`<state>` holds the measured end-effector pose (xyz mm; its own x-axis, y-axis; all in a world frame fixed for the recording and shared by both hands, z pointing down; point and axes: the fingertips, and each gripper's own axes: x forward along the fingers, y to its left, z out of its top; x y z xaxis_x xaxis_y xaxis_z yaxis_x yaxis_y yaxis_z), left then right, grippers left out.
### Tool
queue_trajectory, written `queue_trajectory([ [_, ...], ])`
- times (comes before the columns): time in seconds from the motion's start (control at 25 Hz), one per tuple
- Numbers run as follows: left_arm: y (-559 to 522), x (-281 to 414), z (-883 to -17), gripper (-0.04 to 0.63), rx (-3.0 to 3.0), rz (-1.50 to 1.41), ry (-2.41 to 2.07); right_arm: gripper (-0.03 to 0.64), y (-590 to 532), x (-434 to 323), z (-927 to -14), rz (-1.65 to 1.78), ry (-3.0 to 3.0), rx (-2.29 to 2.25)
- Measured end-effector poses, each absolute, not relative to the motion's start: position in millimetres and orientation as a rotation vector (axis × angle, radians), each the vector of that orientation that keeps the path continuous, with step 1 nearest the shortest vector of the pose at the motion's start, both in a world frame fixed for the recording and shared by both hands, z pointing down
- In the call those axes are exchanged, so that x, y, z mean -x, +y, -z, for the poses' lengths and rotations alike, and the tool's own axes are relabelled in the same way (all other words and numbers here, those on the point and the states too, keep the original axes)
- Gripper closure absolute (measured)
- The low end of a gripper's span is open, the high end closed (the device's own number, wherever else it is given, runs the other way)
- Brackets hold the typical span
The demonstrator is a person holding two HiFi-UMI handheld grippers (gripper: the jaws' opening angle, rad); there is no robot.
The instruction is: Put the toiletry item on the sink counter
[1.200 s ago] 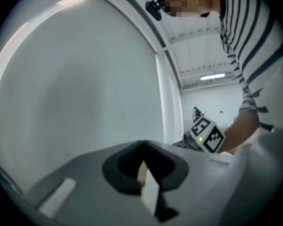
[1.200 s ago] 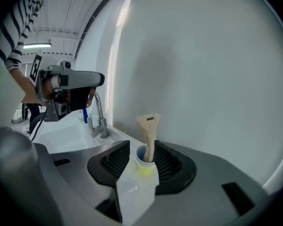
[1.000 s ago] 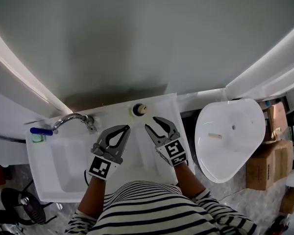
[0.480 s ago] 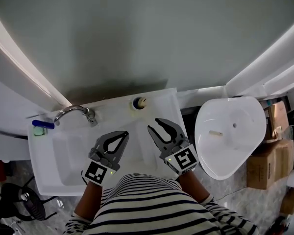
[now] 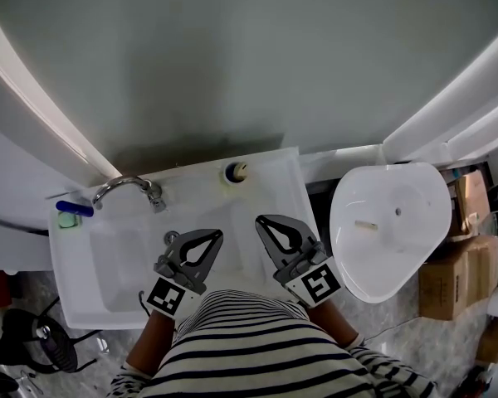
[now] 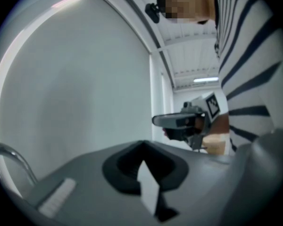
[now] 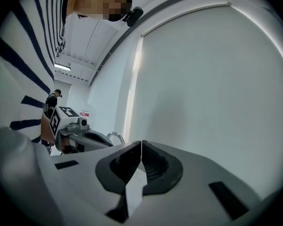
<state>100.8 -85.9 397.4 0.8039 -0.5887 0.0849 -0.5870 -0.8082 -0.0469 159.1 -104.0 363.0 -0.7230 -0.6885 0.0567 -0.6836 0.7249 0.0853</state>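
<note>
The toiletry item (image 5: 236, 172), a small round container with a pale top, stands at the back edge of the white sink counter (image 5: 274, 181), to the right of the faucet (image 5: 129, 186). Both grippers hover over the basin, close to the person's striped shirt and well short of the item. My left gripper (image 5: 219, 234) is shut and empty. My right gripper (image 5: 261, 220) has just been closing with nothing between its jaws. In the right gripper view its tips (image 7: 141, 142) meet, and the left gripper (image 7: 85, 136) shows beside them.
A blue item (image 5: 72, 209) and a green one (image 5: 65, 220) lie on the counter's left end. A white toilet (image 5: 390, 222) stands right of the sink, with cardboard boxes (image 5: 452, 276) beyond it. A plain grey wall rises behind the counter.
The right gripper's jaws went from wide open to closed. Both grippers drew back from the round item toward the person. The item has stayed at the counter's back edge.
</note>
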Motion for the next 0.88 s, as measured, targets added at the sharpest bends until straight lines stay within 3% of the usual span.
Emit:
queue_trajectory([
  [0.88,-84,-109,-391,0.588,2.94,0.137,0.992,0.611,-99,-154,-360,0.16,-2.836,-1.079],
])
